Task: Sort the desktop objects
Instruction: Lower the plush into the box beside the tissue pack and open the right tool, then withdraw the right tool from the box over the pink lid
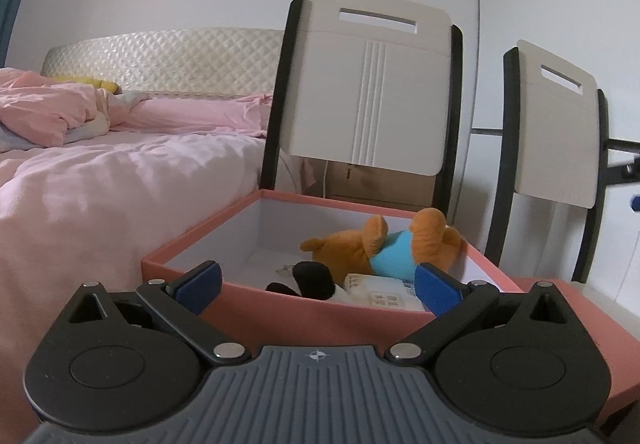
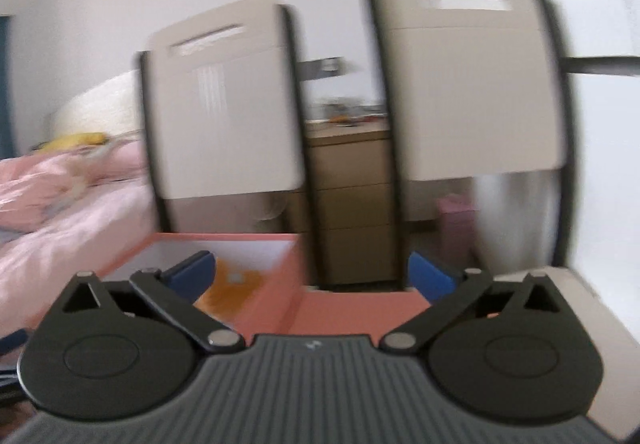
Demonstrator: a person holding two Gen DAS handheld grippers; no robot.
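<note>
Box (image 1: 256,308), salmon outside, white inside, open-topped, at centre of left view. Inside toward 3 o'clock: orange plush (image 1: 384,244) in blue shirt, tipped over; black-and-white plush (image 1: 308,278) and white packet (image 1: 380,294) just beside it at 7 o'clock.
Left gripper (image 1: 316,286) spread wide, holding nothing, near box wall between pads.
Right gripper (image 2: 312,276) spread wide, holding nothing; box (image 2: 280,284) at 9 o'clock, view blurred.
Chairs (image 1: 372,84) at 12 o'clock, bed (image 1: 120,172) at 9.

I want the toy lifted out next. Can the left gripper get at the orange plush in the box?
Probably yes: the left gripper is open at the box rim, and the orange plush lies uncovered on top.
</note>
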